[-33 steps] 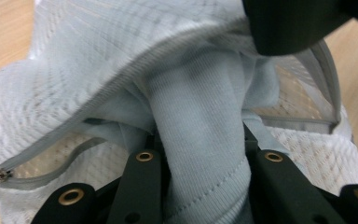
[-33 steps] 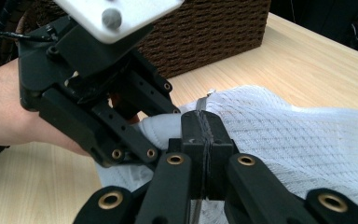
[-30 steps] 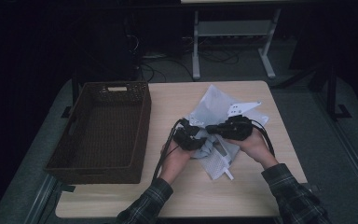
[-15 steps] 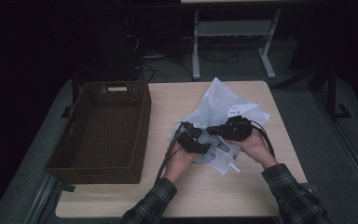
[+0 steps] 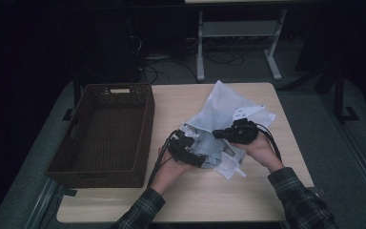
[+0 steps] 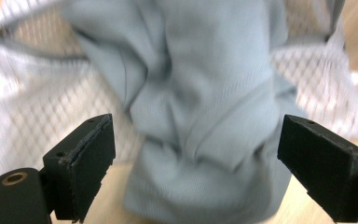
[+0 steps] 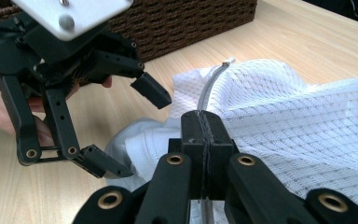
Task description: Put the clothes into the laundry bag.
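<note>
Light wood table [image 5: 267, 200]: right gripper [image 7: 204, 122] pinches mesh bag [image 5: 228, 107] edge, left gripper [image 6: 193, 168] jaws just spread around grey garment [image 6: 205, 116]; garment may snag on mesh.

Pale blue-grey garment [image 6: 205, 116], white diamond-patterned mesh bag [image 7: 307, 121], dark brown woven basket [image 5: 105, 129].

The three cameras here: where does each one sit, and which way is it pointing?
High view: above the person's side, looking down on the pale wooden table; forearms, hands show.
Left gripper view: rides the left gripper, open jaws facing the light grey-blue folded garment.
Right gripper view: rides the right gripper, shut on the white mesh laundry bag's zipper edge.
Shared: the right gripper view also shows the left gripper.
</note>
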{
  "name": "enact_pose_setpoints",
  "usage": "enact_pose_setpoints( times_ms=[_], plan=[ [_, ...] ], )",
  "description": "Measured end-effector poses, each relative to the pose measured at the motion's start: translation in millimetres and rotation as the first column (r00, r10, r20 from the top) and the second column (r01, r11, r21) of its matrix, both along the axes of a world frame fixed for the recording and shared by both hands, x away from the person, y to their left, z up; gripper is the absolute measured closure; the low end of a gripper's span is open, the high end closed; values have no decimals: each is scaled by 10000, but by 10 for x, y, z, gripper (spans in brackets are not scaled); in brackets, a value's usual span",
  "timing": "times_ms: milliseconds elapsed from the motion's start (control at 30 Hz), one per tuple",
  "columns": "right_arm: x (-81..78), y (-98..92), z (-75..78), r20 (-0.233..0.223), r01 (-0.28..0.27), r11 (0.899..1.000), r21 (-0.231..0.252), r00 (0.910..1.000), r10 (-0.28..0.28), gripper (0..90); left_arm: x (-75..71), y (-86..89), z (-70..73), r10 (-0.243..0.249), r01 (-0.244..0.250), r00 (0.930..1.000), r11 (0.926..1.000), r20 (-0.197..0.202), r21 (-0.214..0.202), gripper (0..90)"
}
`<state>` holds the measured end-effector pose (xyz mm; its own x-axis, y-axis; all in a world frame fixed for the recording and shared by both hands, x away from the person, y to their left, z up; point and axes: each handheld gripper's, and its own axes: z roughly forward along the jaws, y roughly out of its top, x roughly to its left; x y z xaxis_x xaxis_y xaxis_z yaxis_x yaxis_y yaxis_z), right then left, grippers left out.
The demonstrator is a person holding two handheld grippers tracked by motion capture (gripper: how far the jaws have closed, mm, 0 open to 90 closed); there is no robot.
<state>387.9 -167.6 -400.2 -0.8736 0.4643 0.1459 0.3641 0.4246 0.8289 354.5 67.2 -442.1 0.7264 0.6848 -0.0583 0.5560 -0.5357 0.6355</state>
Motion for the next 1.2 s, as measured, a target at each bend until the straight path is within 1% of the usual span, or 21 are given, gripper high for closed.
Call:
enact_pose_setpoints(
  times_ms=[167, 233, 300, 333, 367, 400, 433, 467, 567, 600, 700, 767, 833, 900, 967, 1033, 1100, 1167, 1200],
  plan=[
    [1, 27, -29, -101, -49, 9999, -109, 9999, 48, 887, 55, -66, -120, -97, 99, 9996, 9999, -270, 52, 107],
    [2, 30, -41, -107, -79, 9998, -155, 9999, 78, 885, 77, -100, -161, -235, 236, 9989, 9997, -400, 37, 134],
    [7, 25, -50, -107, -62, 9998, -190, 9999, 60, 881, 90, -122, -191, -359, 366, 9983, 9992, -450, 149, 221],
    [10, 21, -56, -121, -42, 9998, -175, 9999, 40, 880, 87, -129, -191, -405, 411, 9986, 9990, -329, 194, 264],
    [14, 15, -63, -126, 11, 9998, -211, 9999, -14, 878, 87, -130, -182, -484, 490, 9984, 9986, -290, 194, 330],
    [20, 8, -73, -95, 66, 9997, -238, 9999, -68, 868, 89, -129, -175, -557, 563, 9979, 9983, -338, 171, 383],
    [25, -1, -83, -110, 151, 9996, -248, 9998, -154, 827, 87, -129, -171, -535, 541, 9981, 9983, -298, 231, 435],
    [31, -10, -95, -116, 259, 9994, -239, 9996, -261, 779, 87, -127, -170, -561, 568, 9981, 9980, -257, 264, 465],
    [36, -56, -121, -5, 675, 9971, -351, 9977, -676, 636, 90, -123, -169, -540, 546, 9981, 9983, -286, 189, 521],
    [29, -84, -126, 6, 763, 9964, -373, 9971, -764, 621, 89, -124, -170, -544, 549, 9981, 9983, -280, 177, 527],
    [-25, -187, -151, -84, 901, 9939, -640, 9958, -908, 581, 92, -125, -170, -564, 568, 9979, 9983, -314, 114, 560],
    [-75, -256, -195, -139, 947, 9910, -946, 9952, -965, 563, 97, -126, -166, -581, 585, 9976, 9983, -375, 89, 589],
    [-127, -312, -246, -133, 1017, 9859, -1327, 9944, -1044, 563, 101, -130, -160, -592, 596, 9971, 9982, -483, 72, 637],
    [-180, -346, -293, -172, 1033, 9819, -1588, 9941, -1074, 562, 101, -136, -156, -571, 573, 9967, 9984, -574, 24, 668],
    [-219, -343, -340, -147, 1012, 9747, -1994, 9942, -1063, 570, 105, -137, -151, -496, 495, 9965, 9988, -670, -43, 690],
    [-241, -327, -391, -176, 984, 9694, -2247, 9943, -1050, 582, 103, -134, -142, -467, 468, 9965, 9989, -691, -15, 705],
    [-243, -300, -432, -83, 1012, 9604, -2597, 9942, -1070, 674, 96, -133, -129, -430, 430, 9968, 9991, -676, -5, 712],
    [-233, -291, -455, -112, 1049, 9569, -2706, 9936, -1121, 767, 91, -124, -114, -414, 415, 9969, 9991, -673, 7, 716],
    [-232, -293, -460, -106, 1040, 9574, -2692, 9938, -1110, 785, 88, -120, -107, -378, 375, 9970, 9993, -673, -51, 717]
  ],
)
